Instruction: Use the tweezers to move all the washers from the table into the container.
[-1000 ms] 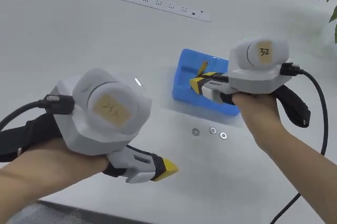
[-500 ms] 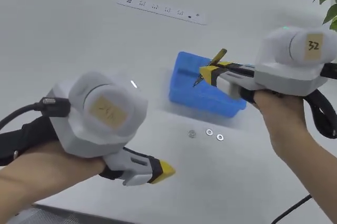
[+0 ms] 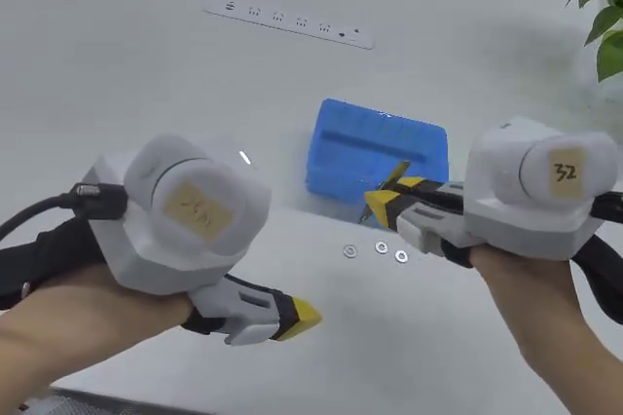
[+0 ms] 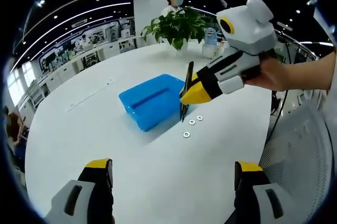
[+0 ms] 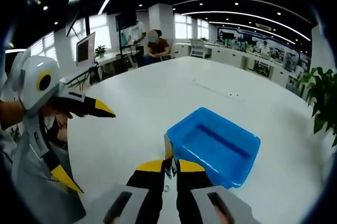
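1. Washers (image 3: 381,247): three small flat rings lie in a short row on the white table (image 3: 136,74), just in front of the container. Judged from this, all three are yet to be moved.
2. Container (image 3: 375,147): a blue open tray standing just beyond the washers. Its floor is bare where the right gripper view shows it.
3. Tweezers (image 4: 186,95): a thin dark strip pointing downward, its tips near the washer row and the container's front wall. Whether the tips are parted or pinched cannot be told, and no washer is seen in them.
4. Right gripper (image 3: 382,203): its jaws are pressed together on the upper part of the tweezers and carry them over the washers.
5. Left gripper (image 3: 304,315): it hangs well apart from the work, nearer the person. In the left gripper view its jaws stand wide apart with nothing between them.
6. Likely faults from here:
   - The washers are thin and lie flat, so the tips may slide over a ring and flick it away.
   - The rings lie close together, so one tip may nudge a neighbour.
   - The tweezers could twist in the jaws if they are pressed hard against the table.
   - A weakly pinched washer may drop short of the container's wall.
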`<state>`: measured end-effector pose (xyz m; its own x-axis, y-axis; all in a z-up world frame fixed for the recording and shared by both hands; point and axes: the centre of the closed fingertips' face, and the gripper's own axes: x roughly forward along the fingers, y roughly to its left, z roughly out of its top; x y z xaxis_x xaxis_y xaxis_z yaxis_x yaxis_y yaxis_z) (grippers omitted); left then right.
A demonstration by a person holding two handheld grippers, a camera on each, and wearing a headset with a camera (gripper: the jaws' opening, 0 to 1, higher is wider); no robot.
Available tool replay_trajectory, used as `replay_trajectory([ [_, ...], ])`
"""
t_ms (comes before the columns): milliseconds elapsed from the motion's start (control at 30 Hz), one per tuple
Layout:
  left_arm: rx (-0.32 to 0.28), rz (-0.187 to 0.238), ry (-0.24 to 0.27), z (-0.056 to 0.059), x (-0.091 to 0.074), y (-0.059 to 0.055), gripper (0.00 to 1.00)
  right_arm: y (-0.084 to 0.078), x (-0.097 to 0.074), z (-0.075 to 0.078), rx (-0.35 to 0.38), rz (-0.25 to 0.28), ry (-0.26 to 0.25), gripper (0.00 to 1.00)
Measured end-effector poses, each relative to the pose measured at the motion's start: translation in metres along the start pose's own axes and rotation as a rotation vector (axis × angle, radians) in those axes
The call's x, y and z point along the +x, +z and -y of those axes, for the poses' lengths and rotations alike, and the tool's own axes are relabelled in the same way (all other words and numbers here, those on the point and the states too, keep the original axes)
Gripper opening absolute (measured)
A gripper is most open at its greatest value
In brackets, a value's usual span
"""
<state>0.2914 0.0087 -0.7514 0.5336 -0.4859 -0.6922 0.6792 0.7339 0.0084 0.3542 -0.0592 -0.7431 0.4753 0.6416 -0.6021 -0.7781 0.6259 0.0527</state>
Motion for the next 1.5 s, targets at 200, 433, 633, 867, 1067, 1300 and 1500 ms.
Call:
replay_trajectory([
  [200,0.003,-0.005,0.001,0.000,0.001,-0.001,0.99,-0.018,0.010,-0.002,0.013,-0.039,0.012,0.04],
  [433,0.001,-0.007,0.005,-0.001,0.000,-0.002,0.99,-0.027,0.016,0.000,0.037,-0.061,0.020,0.05],
  [633,-0.003,-0.010,0.008,-0.002,0.001,-0.003,0.99,-0.028,0.016,-0.001,0.033,-0.041,0.006,0.05],
  [867,-0.001,-0.005,0.007,0.001,0.002,-0.001,0.99,-0.028,0.015,0.001,0.042,-0.043,-0.005,0.04],
  [1067,0.001,-0.003,0.004,0.002,0.002,0.000,0.99,-0.027,0.015,0.000,0.044,-0.057,-0.008,0.03],
  [1300,0.002,-0.006,0.003,0.002,0.001,-0.001,0.98,-0.003,0.011,0.002,0.082,0.007,0.003,0.03],
  [1500,-0.005,0.001,0.001,0.001,0.000,-0.001,0.98,0.031,0.004,0.007,0.078,0.077,-0.003,0.03],
])
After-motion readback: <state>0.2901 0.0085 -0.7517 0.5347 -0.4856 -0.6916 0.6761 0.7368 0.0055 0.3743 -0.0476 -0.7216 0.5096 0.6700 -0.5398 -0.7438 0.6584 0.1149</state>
